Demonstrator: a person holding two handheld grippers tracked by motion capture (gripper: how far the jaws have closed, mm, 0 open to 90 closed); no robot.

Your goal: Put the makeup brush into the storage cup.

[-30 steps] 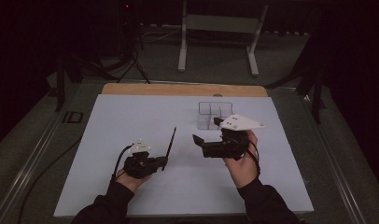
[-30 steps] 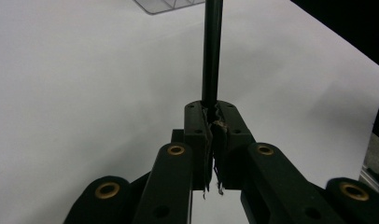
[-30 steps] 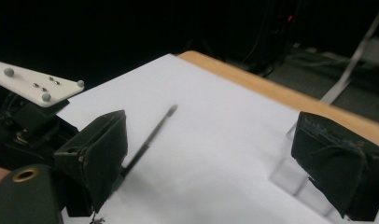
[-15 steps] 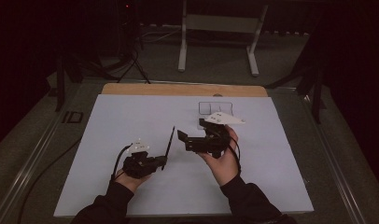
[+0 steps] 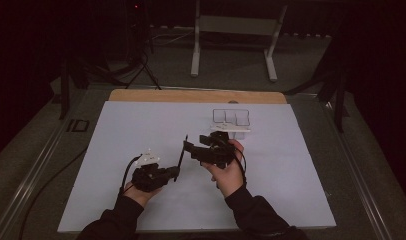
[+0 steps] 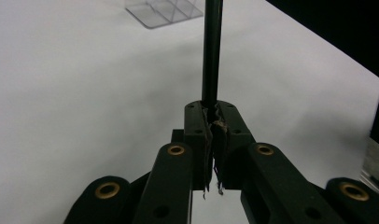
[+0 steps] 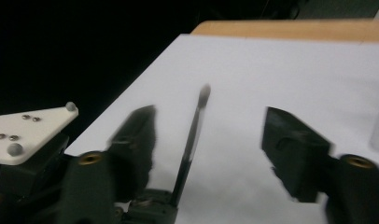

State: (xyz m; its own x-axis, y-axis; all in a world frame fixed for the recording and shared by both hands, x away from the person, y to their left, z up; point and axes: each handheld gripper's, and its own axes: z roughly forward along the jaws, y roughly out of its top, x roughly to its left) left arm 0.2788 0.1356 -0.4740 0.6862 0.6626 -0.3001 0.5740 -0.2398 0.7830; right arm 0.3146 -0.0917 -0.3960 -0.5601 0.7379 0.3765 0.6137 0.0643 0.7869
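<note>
- Your left hand-held gripper, lower centre, stays clamped on the thin black rod, keeping it upright for handover.
- Your right hand-held gripper has just been closing, jaws apart around the rod, not pressing.

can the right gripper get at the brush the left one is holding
Probably yes. The left gripper holds the brush upright with its stem bare, and the right gripper, jaws just closing, already straddles it with nothing between.
</note>
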